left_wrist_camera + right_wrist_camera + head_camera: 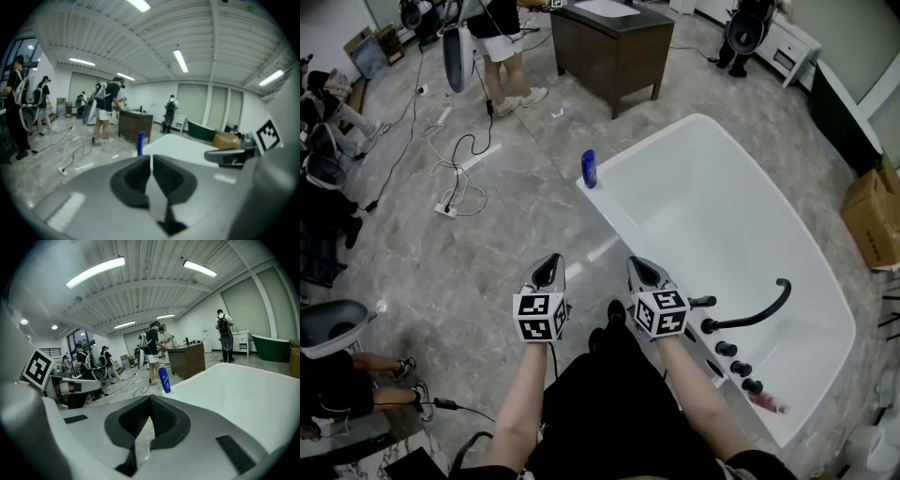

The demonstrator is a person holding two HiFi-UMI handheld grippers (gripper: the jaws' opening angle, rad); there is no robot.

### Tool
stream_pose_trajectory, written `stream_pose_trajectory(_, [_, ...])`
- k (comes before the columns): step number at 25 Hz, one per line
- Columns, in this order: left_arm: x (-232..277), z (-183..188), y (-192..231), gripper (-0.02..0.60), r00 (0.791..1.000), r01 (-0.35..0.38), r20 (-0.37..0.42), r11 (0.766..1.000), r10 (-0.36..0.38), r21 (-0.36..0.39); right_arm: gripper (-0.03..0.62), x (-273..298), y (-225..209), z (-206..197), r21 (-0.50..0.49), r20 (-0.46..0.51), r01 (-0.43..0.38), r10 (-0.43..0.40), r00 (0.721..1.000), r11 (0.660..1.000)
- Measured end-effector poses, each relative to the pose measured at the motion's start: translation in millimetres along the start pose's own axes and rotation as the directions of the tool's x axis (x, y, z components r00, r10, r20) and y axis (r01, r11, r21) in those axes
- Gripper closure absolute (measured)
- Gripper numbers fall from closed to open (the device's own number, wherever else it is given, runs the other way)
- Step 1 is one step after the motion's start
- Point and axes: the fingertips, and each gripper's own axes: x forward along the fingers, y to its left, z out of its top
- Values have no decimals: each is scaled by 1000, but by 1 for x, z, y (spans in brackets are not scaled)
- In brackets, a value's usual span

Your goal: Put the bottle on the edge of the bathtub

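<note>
A blue bottle (589,170) stands upright on the far left corner of the white bathtub's rim (609,208). It is well ahead of both grippers. My left gripper (548,261) is held over the grey floor, jaws together with nothing between them. My right gripper (638,263) hovers beside it at the tub's near edge, also shut and empty. In the left gripper view the bottle (140,143) shows just beyond the left gripper's (151,157) closed jaws. The right gripper view has the bottle (164,379) slightly right of the right gripper's (150,397) closed tips.
A black faucet (757,313) and knobs sit on the tub's near right rim, with a pink item (769,403) beside them. A dark wooden desk (609,45) stands beyond the tub. Cables (459,178) lie on the floor at left. People stand around; a cardboard box (874,220) is at right.
</note>
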Motion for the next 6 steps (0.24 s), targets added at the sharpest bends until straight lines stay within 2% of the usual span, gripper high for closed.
stream_pose_trajectory(6, [-4,-1,-4,563,1000,3,-2,1000,-3,3,592,-5,2,-1,6,4,-6,5,1000,1000])
